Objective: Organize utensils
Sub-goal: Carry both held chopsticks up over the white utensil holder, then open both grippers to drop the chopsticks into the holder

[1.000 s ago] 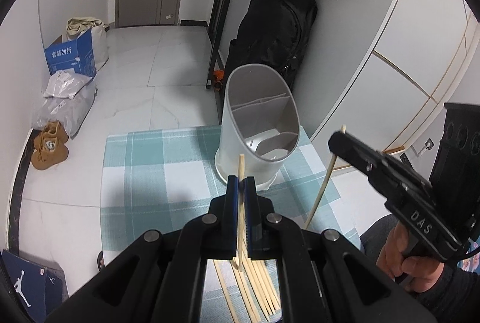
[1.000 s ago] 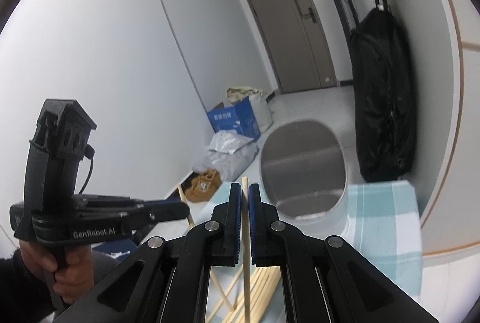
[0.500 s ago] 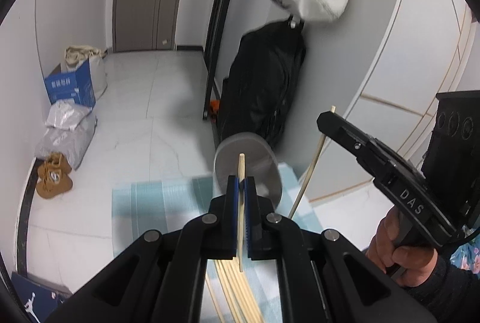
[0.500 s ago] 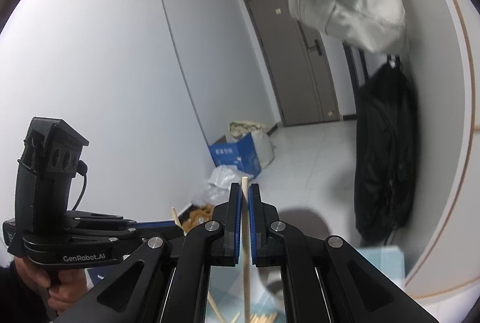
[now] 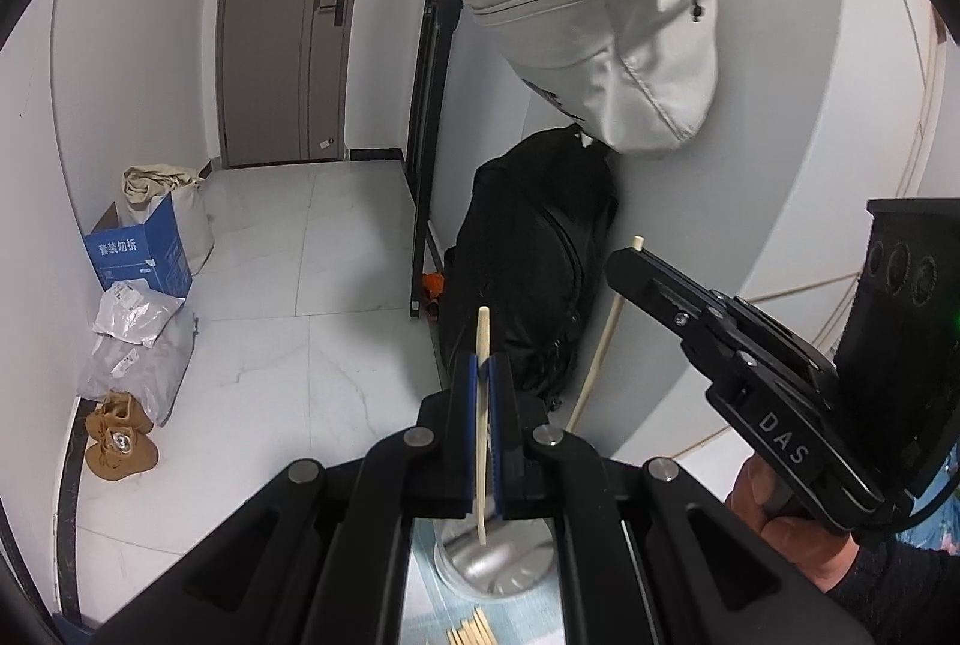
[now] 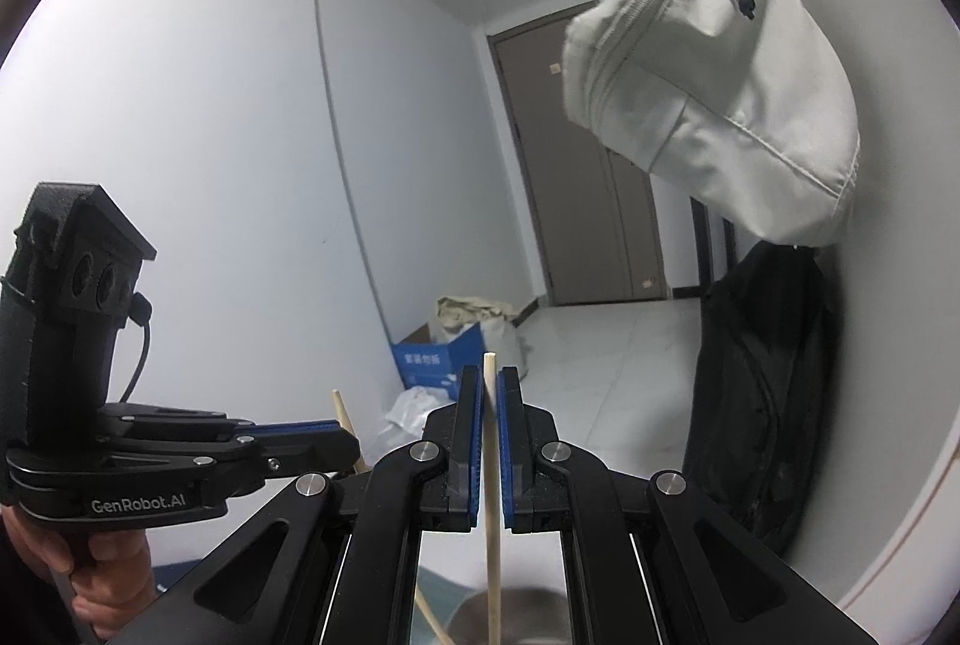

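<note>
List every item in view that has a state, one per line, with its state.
Left tool: shut on a pale wooden chopstick, held upright.
Right tool: shut on a second wooden chopstick, upright.
Grey utensil holder: standing below, open-topped.
Loose wooden chopsticks: lying on the checked cloth.
White fabric bag: hanging, zipped.
Black backpack: leaning on the wall.
Brown door: closed.

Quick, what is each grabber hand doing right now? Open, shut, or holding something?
Left gripper: shut on a chopstick.
Right gripper: shut on another chopstick.
</note>
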`<state>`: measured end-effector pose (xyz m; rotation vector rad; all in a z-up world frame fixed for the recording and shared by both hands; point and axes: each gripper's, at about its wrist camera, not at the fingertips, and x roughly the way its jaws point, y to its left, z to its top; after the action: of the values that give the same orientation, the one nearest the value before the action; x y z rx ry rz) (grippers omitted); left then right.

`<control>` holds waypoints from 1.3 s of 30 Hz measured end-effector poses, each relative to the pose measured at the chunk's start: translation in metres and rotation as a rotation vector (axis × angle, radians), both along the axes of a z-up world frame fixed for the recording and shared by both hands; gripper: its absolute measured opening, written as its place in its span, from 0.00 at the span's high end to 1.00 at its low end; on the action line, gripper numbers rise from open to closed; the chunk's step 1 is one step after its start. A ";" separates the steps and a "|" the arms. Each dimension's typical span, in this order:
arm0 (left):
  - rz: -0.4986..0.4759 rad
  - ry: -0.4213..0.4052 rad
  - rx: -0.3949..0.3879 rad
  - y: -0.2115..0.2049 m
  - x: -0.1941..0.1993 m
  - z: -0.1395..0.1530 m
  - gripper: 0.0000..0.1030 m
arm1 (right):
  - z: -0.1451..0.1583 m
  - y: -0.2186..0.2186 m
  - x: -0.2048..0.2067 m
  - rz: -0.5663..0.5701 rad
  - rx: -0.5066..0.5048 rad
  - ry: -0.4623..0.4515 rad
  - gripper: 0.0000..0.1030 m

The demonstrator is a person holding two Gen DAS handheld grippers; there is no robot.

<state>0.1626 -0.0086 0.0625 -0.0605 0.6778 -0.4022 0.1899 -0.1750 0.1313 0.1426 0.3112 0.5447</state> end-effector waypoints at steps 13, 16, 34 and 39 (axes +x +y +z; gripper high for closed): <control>-0.013 0.040 0.016 -0.005 0.030 -0.038 1.00 | -0.050 0.009 0.040 -0.008 -0.035 0.027 0.96; -0.039 0.058 -0.001 -0.003 0.032 -0.045 1.00 | -0.065 0.011 0.045 0.009 -0.055 0.048 0.96; 0.090 0.066 -0.122 0.050 0.001 -0.037 0.46 | -0.067 -0.040 0.008 0.034 0.086 0.198 0.40; 0.152 0.038 -0.106 0.048 -0.014 -0.034 0.37 | -0.055 -0.041 -0.016 0.017 0.085 0.183 0.33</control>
<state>0.1484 0.0393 0.0287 -0.2190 0.6845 -0.2906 0.1743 -0.2162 0.0761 0.2733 0.4681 0.5635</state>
